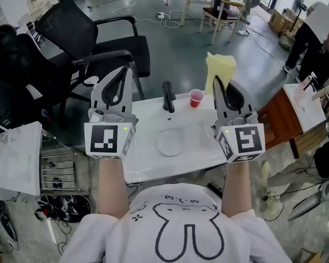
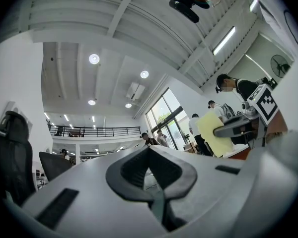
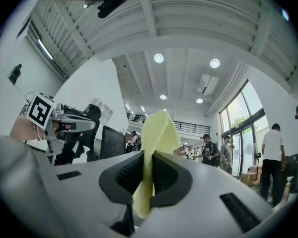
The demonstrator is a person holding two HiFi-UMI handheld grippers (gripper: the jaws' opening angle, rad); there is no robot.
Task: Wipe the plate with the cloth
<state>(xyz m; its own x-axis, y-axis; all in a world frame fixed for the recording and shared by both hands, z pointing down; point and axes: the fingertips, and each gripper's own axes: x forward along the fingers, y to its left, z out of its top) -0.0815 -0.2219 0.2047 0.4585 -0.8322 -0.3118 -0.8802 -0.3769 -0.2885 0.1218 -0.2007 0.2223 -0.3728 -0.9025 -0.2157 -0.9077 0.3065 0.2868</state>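
A white worktop (image 1: 205,147) lies below two raised grippers: the left gripper (image 2: 149,151) is closed on nothing, while the right gripper (image 3: 150,157) pinches a yellow cloth (image 3: 158,128) that stands up above its jaws. Wiping seems not yet begun, so the cloth must next come down onto the white plate (image 1: 170,143), which sits bare at the worktop's middle. A small red cup (image 1: 196,98) stands beyond it, its contents unclear.

No legible text, no brands, no numbers
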